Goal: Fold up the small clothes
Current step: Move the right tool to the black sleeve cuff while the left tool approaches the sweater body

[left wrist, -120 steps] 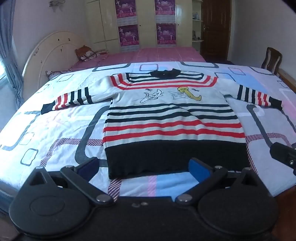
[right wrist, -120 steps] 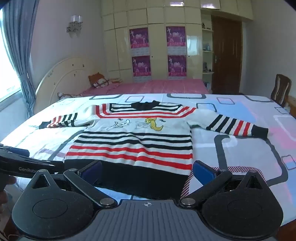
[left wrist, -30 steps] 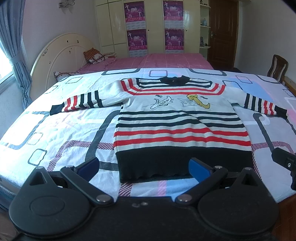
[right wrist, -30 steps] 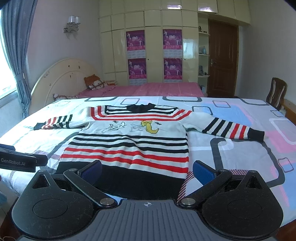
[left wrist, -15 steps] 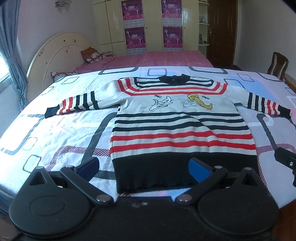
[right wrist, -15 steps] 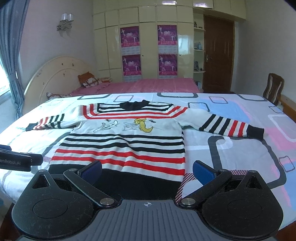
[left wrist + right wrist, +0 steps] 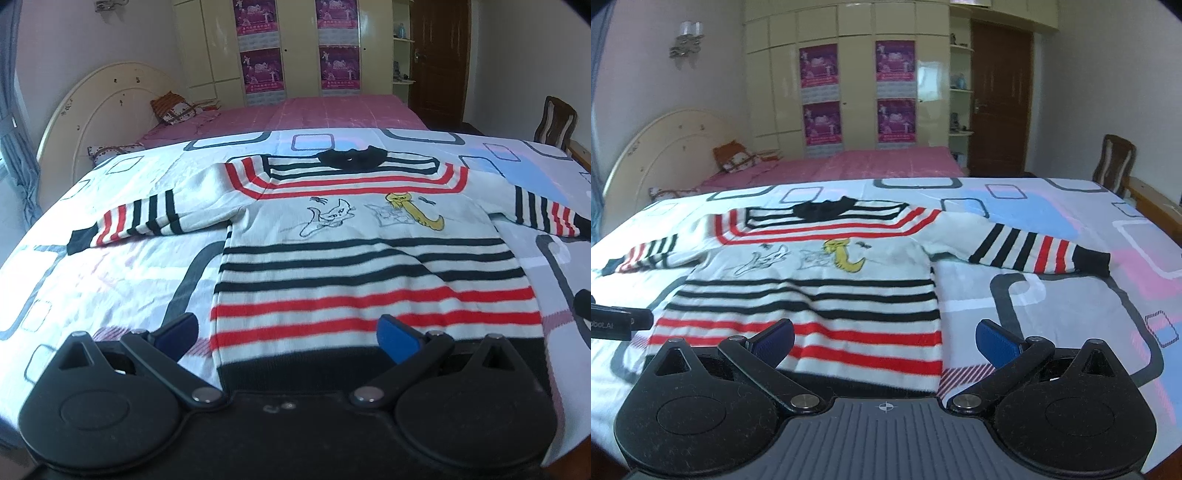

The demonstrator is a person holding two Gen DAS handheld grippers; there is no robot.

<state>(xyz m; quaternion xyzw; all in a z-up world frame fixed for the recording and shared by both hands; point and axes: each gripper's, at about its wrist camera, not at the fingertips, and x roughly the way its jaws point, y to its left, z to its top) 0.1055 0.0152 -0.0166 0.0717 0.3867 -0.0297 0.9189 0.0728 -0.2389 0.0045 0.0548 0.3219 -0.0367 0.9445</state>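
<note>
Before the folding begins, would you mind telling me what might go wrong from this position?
1. Both tongs, left and right, hang open over the sweater's black hem; closing there could pinch the patterned bedsheet underneath along with the knit.
2. The sleeves lie spread wide; lifting the hem first may drag them askew.
3. A ripple crosses the stripes, so a fold could set in crooked.

sweater [image 7: 369, 258] flat on bed [image 7: 110, 266], sleeves out left and right, collar at far side, hem at near edge, left claw [image 7: 286, 330] over hem's left corner, right claw [image 7: 884, 341] over right corner, second bed [image 7: 314, 110] behind, chair [image 7: 557, 122] far right
</note>
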